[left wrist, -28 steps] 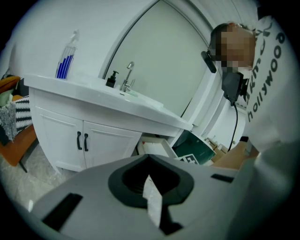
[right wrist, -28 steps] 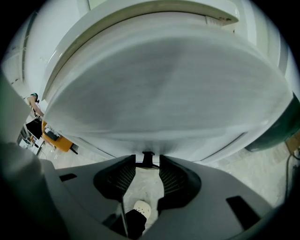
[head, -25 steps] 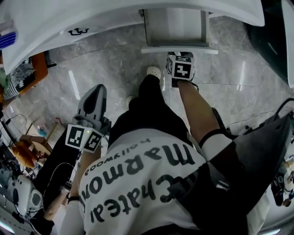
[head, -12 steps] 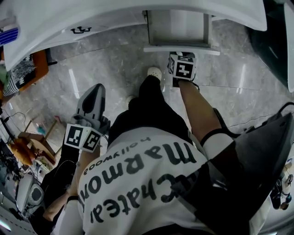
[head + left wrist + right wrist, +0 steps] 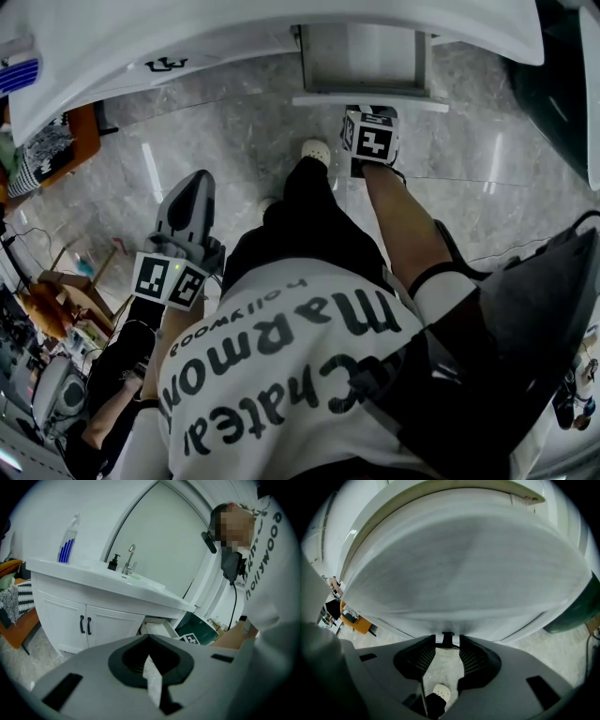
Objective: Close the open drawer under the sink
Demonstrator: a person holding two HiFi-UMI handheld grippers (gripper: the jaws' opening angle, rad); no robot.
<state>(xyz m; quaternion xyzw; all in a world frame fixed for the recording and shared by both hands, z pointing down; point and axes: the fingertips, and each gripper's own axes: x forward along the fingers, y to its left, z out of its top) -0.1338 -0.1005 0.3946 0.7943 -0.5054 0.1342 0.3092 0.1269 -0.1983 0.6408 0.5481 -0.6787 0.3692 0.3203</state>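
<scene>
In the head view the white drawer (image 5: 364,52) stands pulled out from under the sink counter, its front panel (image 5: 375,98) facing me. My right gripper (image 5: 367,109), marker cube on top, is hard against that panel. In the right gripper view the white panel (image 5: 454,564) fills the picture, and the black drawer handle (image 5: 447,641) sits between the jaws, which are shut on it (image 5: 447,639). My left gripper (image 5: 198,182) hangs low at my left side, away from the drawer. Its jaws (image 5: 149,638) meet at the tip and hold nothing.
A white vanity counter (image 5: 187,37) overhangs the drawer, with cabinet doors (image 5: 84,625), a faucet (image 5: 130,559) and a spray bottle (image 5: 68,545). A dark green bin (image 5: 553,75) stands to the right and an orange stool (image 5: 66,150) to the left. My white shoe (image 5: 314,148) is by the drawer.
The right gripper and the drawer front have shifted slightly toward the vanity. The left gripper has stayed at my side.
</scene>
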